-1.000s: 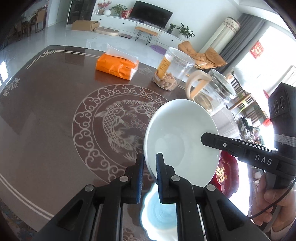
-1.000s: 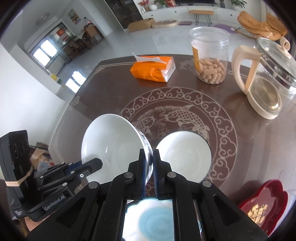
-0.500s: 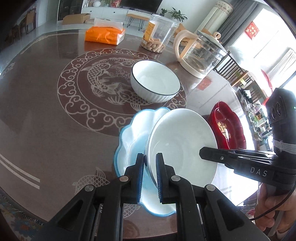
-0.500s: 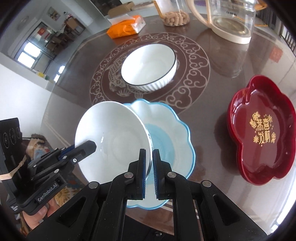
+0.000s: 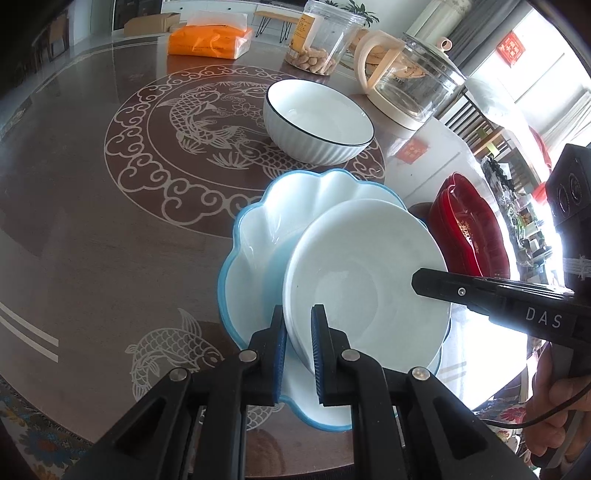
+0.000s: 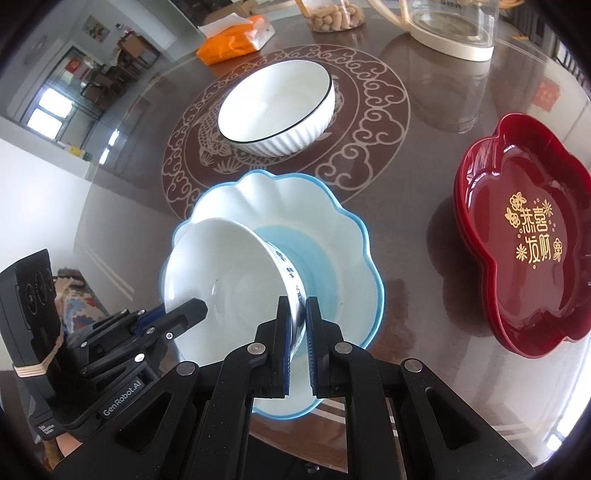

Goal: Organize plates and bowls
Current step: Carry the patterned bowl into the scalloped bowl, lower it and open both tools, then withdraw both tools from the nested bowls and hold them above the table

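A white bowl with blue markings outside is held by both grippers on opposite rims. My left gripper is shut on its near rim; my right gripper is shut on the other rim. The bowl sits low over or in the blue-edged scalloped plate; contact cannot be told. A white ribbed bowl with a dark rim stands beyond on the table's fish medallion. A red flower-shaped dish lies to the right.
At the far side stand an orange tissue pack, a clear jar of snacks and a glass kettle. The table's near edge lies just under the blue plate.
Both grippers have carried the white bowl down and toward the near edge, from above the table's middle to over the blue plate. The ribbed bowl stayed put.
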Demonstrator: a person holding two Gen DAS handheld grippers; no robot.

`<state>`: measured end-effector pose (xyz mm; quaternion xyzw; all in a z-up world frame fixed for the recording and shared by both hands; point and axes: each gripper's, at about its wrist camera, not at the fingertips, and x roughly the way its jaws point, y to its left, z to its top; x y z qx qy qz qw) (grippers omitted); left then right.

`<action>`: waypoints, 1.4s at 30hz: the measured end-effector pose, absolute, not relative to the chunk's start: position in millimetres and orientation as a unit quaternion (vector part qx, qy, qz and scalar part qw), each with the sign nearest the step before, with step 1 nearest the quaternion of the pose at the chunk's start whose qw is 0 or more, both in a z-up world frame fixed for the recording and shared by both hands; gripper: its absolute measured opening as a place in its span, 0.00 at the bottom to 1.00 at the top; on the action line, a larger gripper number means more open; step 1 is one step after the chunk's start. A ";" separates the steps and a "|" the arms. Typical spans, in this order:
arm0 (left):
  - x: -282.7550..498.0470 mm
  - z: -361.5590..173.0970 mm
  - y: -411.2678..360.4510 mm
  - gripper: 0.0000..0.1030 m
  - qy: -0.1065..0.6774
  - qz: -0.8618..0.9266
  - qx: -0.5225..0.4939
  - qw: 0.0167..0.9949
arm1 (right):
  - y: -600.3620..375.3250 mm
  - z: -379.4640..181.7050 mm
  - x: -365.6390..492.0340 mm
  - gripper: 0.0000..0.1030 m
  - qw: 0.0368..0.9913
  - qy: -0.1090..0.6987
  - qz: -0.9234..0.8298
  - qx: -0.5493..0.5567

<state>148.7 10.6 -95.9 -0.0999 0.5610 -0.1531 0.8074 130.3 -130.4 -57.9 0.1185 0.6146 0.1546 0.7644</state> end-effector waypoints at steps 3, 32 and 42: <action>150.4 -95.4 8.0 0.12 0.562 -0.156 -0.097 0.806 | -133.3 -59.5 132.7 0.10 0.765 0.614 0.152 0.121; 115.5 -29.6 31.5 0.74 0.421 -0.142 -0.080 0.892 | -143.1 -8.8 90.6 0.59 0.867 0.464 0.168 0.070; 87.7 -34.1 40.6 0.76 0.384 -0.124 -0.100 0.909 | -155.5 -2.4 33.3 0.62 0.920 0.369 0.109 0.070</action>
